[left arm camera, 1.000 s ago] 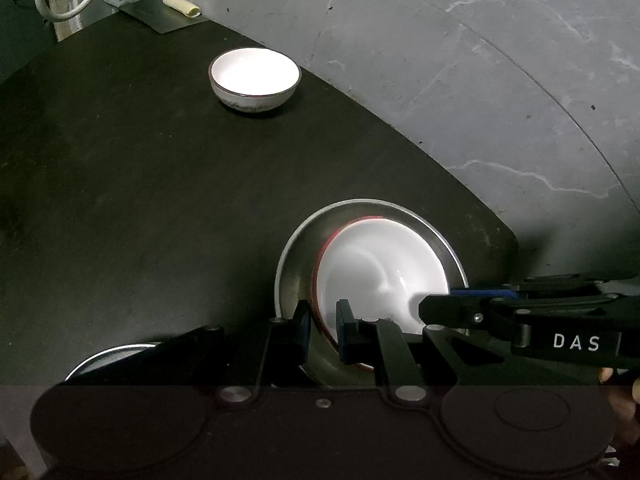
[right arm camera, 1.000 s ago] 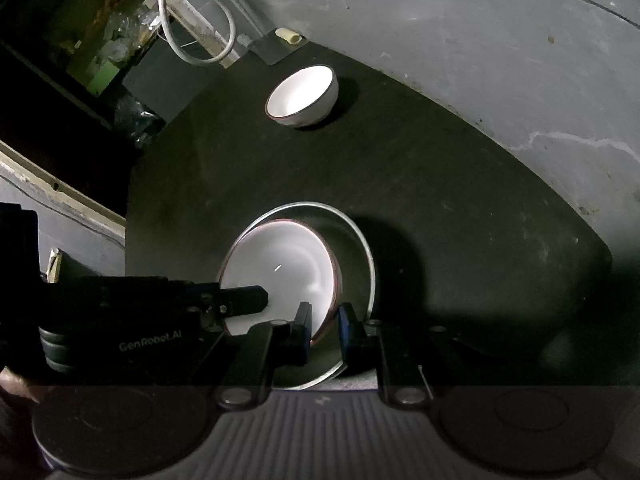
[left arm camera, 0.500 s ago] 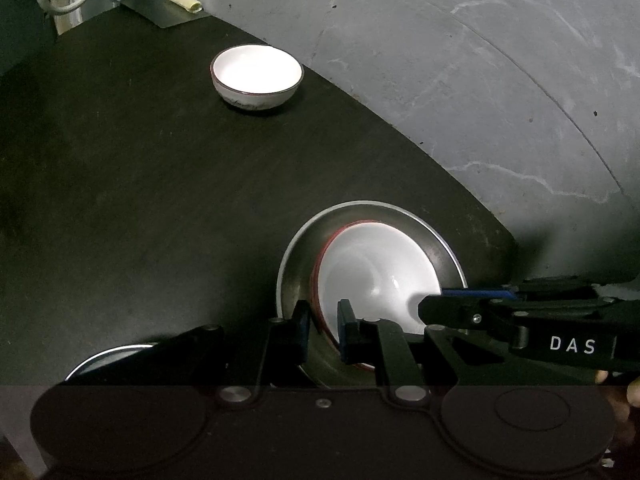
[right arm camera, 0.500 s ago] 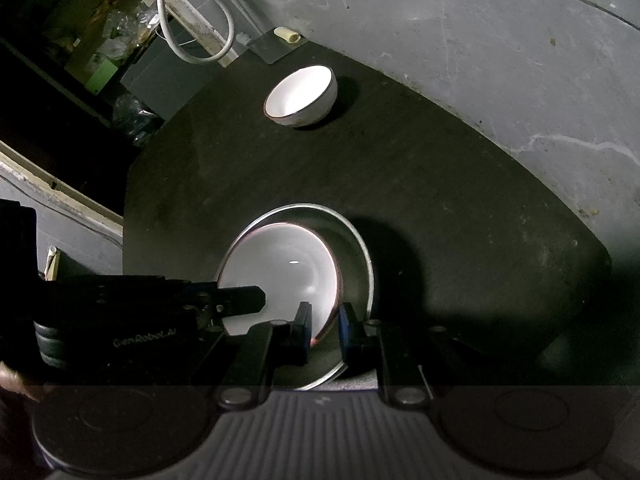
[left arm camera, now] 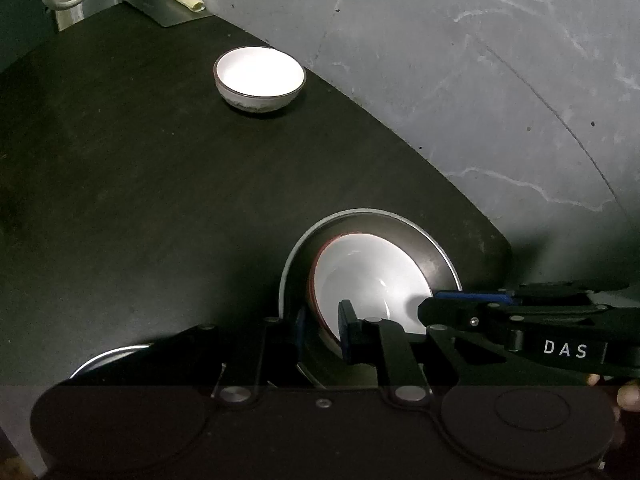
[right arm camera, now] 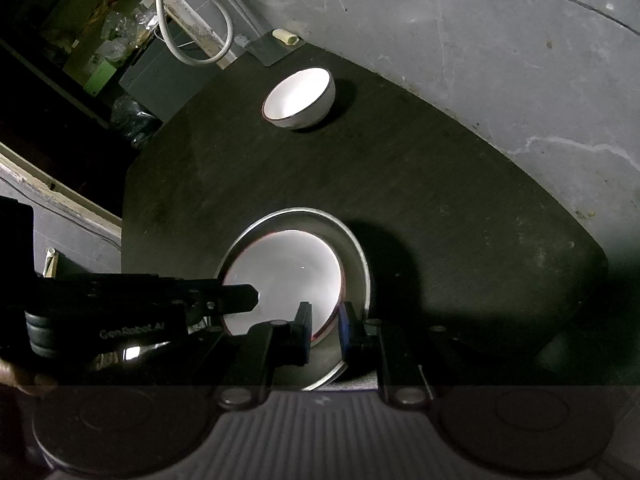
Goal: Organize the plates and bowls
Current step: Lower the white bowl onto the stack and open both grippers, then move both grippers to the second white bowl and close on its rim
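A: Dark wood table (left arm camera: 140, 184) is under everything, and near its front edge sits a metal plate (left arm camera: 434, 254) carrying a white bowl with a red rim (left arm camera: 368, 276). What are your grippers doing there?

B: Your left gripper (left arm camera: 322, 330) has its fingers nearly closed on the near wall of that red-rimmed bowl, one blue pad outside it and the other inside, over the white. Your right gripper (right arm camera: 324, 330) does the same on the opposite side: one finger inside the bowl, the other outside between bowl and plate rim, with the narrow gap filled by the bowl's wall.

A: So each gripper shows in the other's camera?

B: Yes. In the left wrist view your right gripper reaches in from the right, its tip at the bowl's edge; in the right wrist view your left one comes in from the left.

A: Anything else to sort?

B: A second white bowl (left arm camera: 260, 80) stands alone, well apart at the far edge of the table. Another metal plate (left arm camera: 106, 360) peeks out beside your left gripper.
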